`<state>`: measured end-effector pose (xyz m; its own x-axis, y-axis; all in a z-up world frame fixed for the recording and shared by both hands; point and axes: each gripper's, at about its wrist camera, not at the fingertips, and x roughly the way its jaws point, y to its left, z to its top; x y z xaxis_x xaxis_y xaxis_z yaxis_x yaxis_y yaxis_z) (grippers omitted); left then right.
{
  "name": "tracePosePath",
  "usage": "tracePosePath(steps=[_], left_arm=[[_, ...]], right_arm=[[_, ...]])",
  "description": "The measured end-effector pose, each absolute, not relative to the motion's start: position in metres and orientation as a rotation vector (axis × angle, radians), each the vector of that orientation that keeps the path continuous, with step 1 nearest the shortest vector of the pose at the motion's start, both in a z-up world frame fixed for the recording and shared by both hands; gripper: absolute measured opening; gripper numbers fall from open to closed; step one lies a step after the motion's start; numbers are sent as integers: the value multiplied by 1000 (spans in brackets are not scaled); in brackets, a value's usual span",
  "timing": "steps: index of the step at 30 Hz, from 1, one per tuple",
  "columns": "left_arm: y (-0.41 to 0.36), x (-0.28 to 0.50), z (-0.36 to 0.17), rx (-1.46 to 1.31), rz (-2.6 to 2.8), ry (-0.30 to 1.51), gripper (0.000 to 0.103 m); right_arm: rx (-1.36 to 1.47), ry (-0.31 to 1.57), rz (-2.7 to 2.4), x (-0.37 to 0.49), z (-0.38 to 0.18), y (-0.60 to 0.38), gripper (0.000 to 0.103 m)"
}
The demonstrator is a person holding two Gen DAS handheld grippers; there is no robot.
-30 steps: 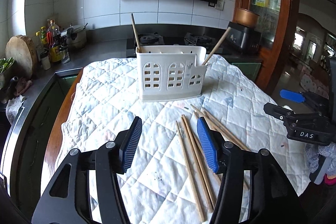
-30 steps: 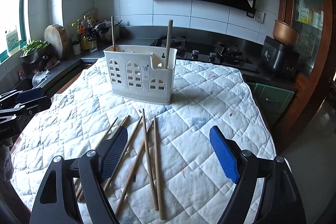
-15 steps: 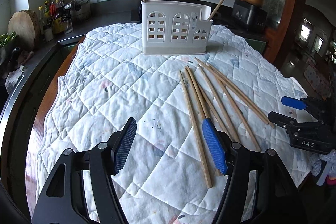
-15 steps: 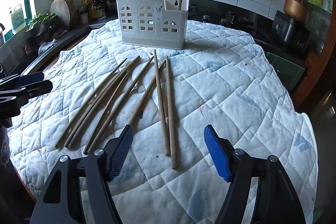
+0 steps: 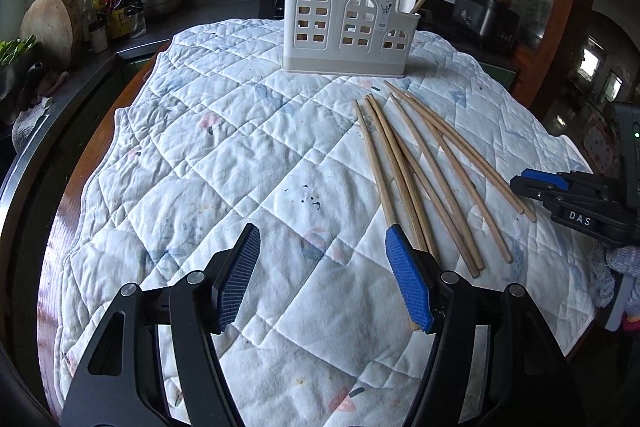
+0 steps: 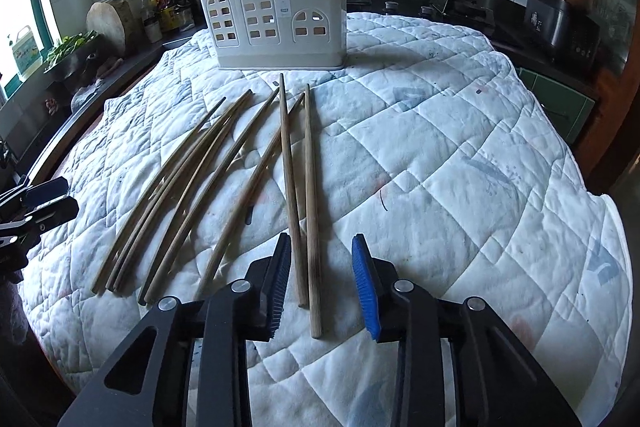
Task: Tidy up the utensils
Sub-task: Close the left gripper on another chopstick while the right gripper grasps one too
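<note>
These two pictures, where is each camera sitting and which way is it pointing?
Left wrist: on the left gripper, facing the white holder across the quilt; the right gripper shows at right.
Right wrist: on the right gripper, straddling two chopsticks.
Both: holder, loose chopsticks, quilt.

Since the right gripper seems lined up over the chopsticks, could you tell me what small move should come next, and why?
Probably lower and close the right gripper on the nearest chopstick. Its jaws stand open, straddling the near ends of two chopsticks lying on the quilted cloth, and nothing is gripped yet. The white holder behind already has two sticks standing in it.
</note>
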<state>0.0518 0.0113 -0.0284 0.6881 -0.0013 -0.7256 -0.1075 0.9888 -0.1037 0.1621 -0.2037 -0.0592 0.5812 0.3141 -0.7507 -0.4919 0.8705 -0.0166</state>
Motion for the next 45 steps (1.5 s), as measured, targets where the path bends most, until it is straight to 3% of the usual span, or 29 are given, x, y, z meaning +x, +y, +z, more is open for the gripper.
tracePosePath(steps=[10,16,25,45], left_arm=[[-4,60,-36,-132,15,830,62],[-14,71,-42,-145,-40,857,36],[-25,85,-55,-159,-64,893,16],[-35,92,-63,-147,-17,931,11]], right_arm=[[-271,844,481,173,-66,-197,19],[-281,834,469,174,-66,-199,16],[-298,833,480,170,-69,-197,15],[-302,830,471,168,-73,-197,13]])
